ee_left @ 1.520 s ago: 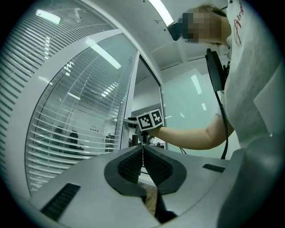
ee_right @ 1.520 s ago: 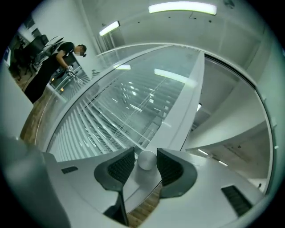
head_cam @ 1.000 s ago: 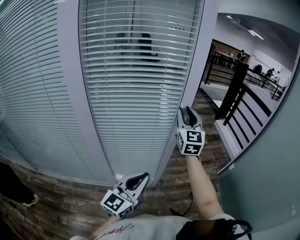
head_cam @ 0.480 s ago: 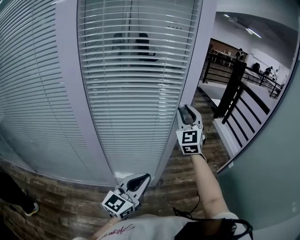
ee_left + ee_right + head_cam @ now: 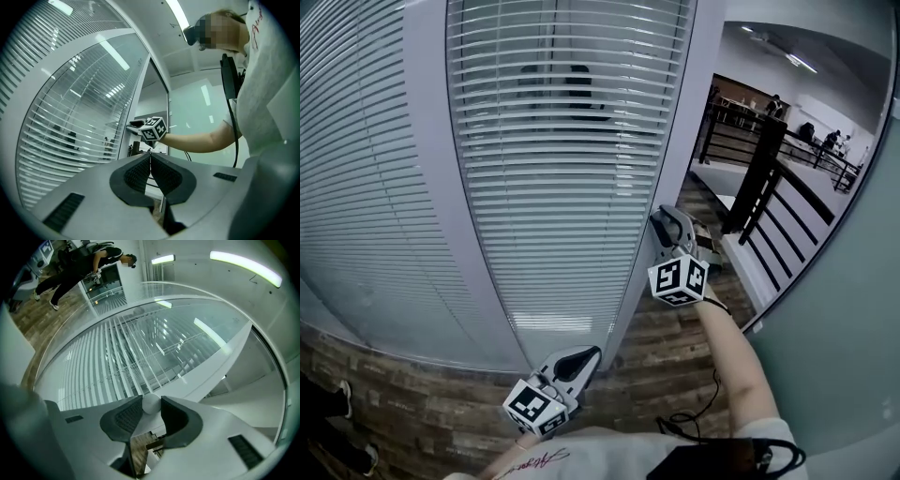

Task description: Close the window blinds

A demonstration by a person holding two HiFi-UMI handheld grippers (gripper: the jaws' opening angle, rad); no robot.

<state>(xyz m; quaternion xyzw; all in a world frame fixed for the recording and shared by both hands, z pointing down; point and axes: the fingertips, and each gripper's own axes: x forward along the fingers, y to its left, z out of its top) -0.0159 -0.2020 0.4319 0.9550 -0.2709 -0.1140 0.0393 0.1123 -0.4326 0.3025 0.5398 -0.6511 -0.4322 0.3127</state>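
The blinds (image 5: 553, 169) hang behind the glass ahead of me, white slats level and gapped enough that dark chairs (image 5: 551, 89) show through up high. My right claw (image 5: 667, 218) pinches the small white knob (image 5: 150, 405) on the frame post (image 5: 675, 141) at their right edge. My left claw (image 5: 150, 158) is pressed together, empty, low and near. A black railing (image 5: 766, 178) stands far right.

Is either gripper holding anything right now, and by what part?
The right gripper pinches the white round knob across its sides; the left gripper is shut and empty.
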